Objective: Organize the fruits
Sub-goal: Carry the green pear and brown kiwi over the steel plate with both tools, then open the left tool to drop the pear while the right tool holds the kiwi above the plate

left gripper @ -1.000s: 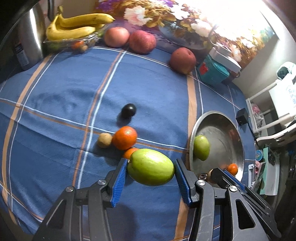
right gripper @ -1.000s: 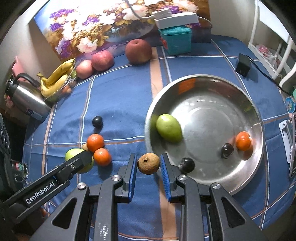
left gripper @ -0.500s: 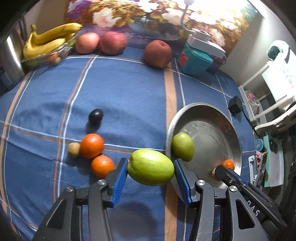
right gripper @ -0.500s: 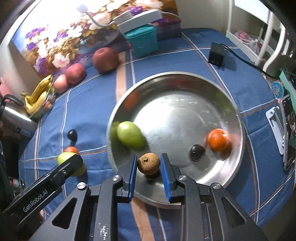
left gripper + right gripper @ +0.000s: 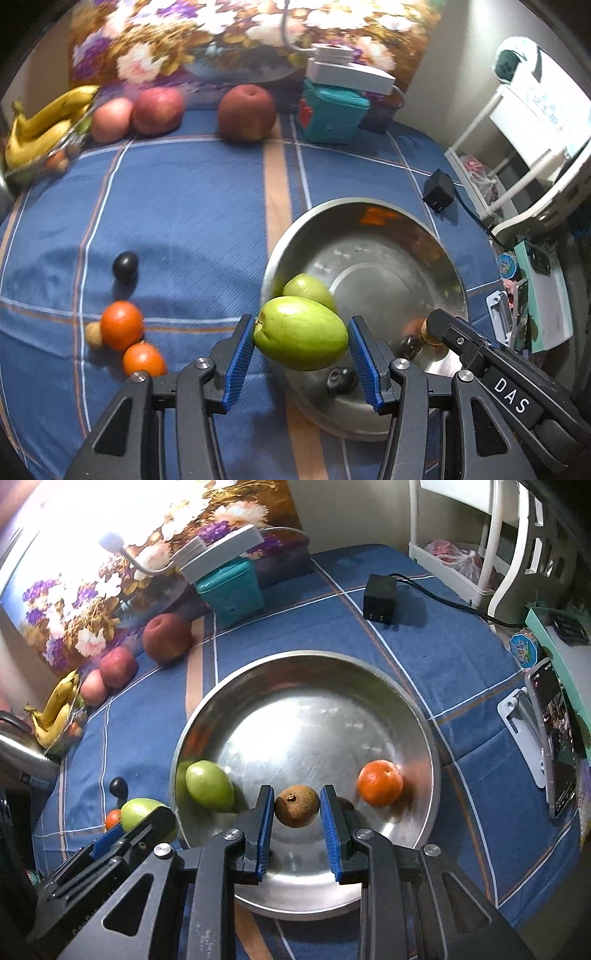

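Observation:
My left gripper is shut on a large green fruit and holds it over the near-left rim of the steel bowl. My right gripper is shut on a small brown fruit above the bowl's floor. In the bowl lie a green fruit, an orange and dark plums. On the blue cloth to the left lie two oranges, a black plum and a small brown fruit.
Three red apples and bananas line the back edge by a flowered picture. A teal box, a black charger, a kettle and a phone on a stand surround the bowl.
Both grippers moved right toward the bowl with their fruits. The right gripper now sits over the bowl's inside; the left has reached its rim.

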`<control>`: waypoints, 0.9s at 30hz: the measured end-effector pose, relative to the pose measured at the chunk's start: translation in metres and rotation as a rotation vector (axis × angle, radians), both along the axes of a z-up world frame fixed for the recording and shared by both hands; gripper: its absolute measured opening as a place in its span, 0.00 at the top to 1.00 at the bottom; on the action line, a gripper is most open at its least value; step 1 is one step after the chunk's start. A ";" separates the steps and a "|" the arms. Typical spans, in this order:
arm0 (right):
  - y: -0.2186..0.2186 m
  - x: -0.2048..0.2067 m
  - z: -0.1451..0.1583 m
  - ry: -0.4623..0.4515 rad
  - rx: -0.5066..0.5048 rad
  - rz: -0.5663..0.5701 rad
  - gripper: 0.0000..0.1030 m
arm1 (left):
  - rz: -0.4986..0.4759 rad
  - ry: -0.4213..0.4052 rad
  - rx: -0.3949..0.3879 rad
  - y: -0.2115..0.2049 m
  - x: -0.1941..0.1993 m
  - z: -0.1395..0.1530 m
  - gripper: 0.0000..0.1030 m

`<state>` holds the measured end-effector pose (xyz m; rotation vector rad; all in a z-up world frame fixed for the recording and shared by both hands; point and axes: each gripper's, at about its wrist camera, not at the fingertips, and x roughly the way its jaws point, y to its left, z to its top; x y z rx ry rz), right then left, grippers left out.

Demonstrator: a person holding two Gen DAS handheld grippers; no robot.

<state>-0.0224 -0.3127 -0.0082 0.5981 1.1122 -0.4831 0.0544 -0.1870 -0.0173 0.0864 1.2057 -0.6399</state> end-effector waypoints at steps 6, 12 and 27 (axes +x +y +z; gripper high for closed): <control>-0.010 0.001 -0.003 -0.020 -0.013 -0.025 0.74 | -0.040 -0.036 -0.013 -0.016 0.003 -0.001 0.47; -0.020 0.005 -0.011 -0.012 -0.023 -0.044 0.74 | -0.071 -0.088 -0.013 -0.031 0.009 0.001 0.47; -0.038 0.013 -0.029 -0.005 -0.034 -0.058 0.74 | -0.095 -0.078 -0.015 -0.055 0.029 -0.023 0.47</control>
